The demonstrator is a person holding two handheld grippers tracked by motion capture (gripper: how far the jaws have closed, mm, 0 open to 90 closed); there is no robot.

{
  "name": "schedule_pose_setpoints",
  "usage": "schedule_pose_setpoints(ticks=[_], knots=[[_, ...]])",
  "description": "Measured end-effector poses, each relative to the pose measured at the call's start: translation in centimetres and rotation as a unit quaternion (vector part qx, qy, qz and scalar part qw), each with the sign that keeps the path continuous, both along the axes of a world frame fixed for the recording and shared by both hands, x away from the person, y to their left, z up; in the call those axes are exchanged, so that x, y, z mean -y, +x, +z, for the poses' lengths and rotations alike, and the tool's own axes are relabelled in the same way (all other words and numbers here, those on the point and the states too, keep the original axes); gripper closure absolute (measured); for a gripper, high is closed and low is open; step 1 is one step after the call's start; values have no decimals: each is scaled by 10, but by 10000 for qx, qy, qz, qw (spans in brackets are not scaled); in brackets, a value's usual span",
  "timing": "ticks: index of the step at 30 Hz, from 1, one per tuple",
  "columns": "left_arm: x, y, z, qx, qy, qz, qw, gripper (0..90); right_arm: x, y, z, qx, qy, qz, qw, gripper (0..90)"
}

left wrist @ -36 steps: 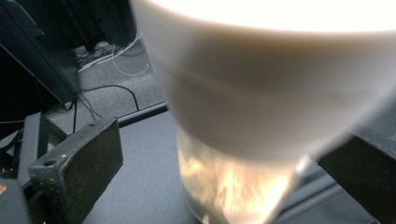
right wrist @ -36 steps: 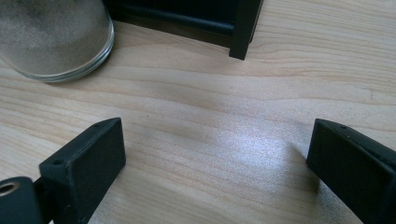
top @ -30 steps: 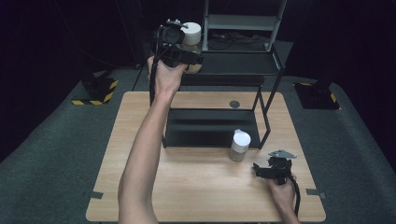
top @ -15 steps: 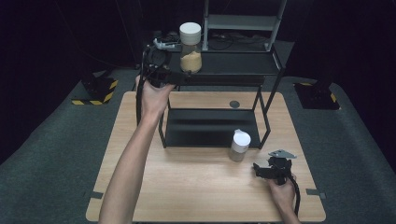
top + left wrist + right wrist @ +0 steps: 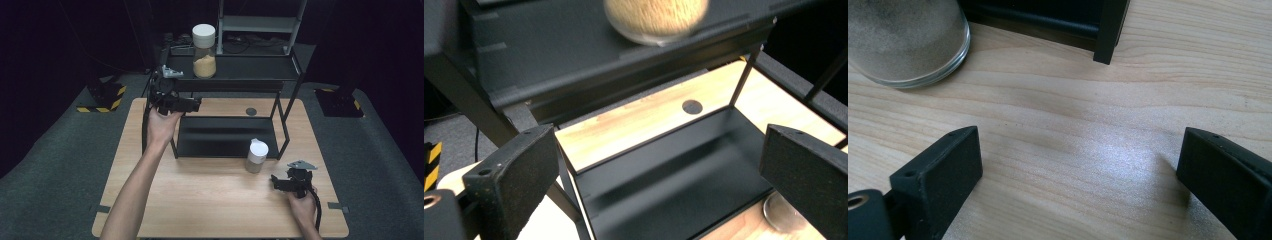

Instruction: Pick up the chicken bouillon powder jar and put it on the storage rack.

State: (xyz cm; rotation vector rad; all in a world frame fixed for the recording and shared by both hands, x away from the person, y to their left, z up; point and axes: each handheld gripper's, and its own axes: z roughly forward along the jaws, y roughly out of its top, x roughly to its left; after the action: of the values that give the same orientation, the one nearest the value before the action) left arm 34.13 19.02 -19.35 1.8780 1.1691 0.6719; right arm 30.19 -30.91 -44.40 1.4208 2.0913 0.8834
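Left of the black metal two-tier shelf rack (image 5: 230, 80), the left tool (image 5: 192, 105) hangs in the air at the rack's front left corner, its black jaws spread wide with nothing between them; they have just been closing a little. Its own view looks along those jaws under the upper shelf toward the rack's lower tray (image 5: 674, 180). On the upper shelf stands the clear glass jar with a white lid and tan grain inside (image 5: 204, 51), upright and apart from that tool. A second clear glass jar with a white lid, holding grey powder (image 5: 256, 155), stands on the light wooden counter (image 5: 200, 200) just in front of the rack's lower tray, near its right leg. To its right, the right tool (image 5: 277, 182) rests low over the counter, released, its jaws parted over bare wood; the grey jar's base (image 5: 903, 45) lies ahead of them and to their left, untouched.
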Motion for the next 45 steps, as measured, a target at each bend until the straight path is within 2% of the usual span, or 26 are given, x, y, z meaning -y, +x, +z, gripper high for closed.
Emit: schedule_pose_setpoints(ticks=[9, 20, 27, 37, 45], knots=[[5, -10, -26, -52, 78, -97, 9999, 27, 0, 0, 0, -2, 0, -2, 10000, 35], [9, -14, -60, -244, 142, -103, 9995, 28, 0, 0, 0, -1, 0, -1, 10000, 35], [8, -13, -78, -466, 153, -156, 9987, 31, 0, 0, 0, -2, -1, -2, 10000, 35], [7, -16, -103, -588, 211, -160, 9979, 33, 0, 0, 0, -1, 0, -2, 10000, 35], [10, -16, -129, -795, 300, -159, 9963, 30, 0, 0, 0, -2, -1, -2, 10000, 35]])
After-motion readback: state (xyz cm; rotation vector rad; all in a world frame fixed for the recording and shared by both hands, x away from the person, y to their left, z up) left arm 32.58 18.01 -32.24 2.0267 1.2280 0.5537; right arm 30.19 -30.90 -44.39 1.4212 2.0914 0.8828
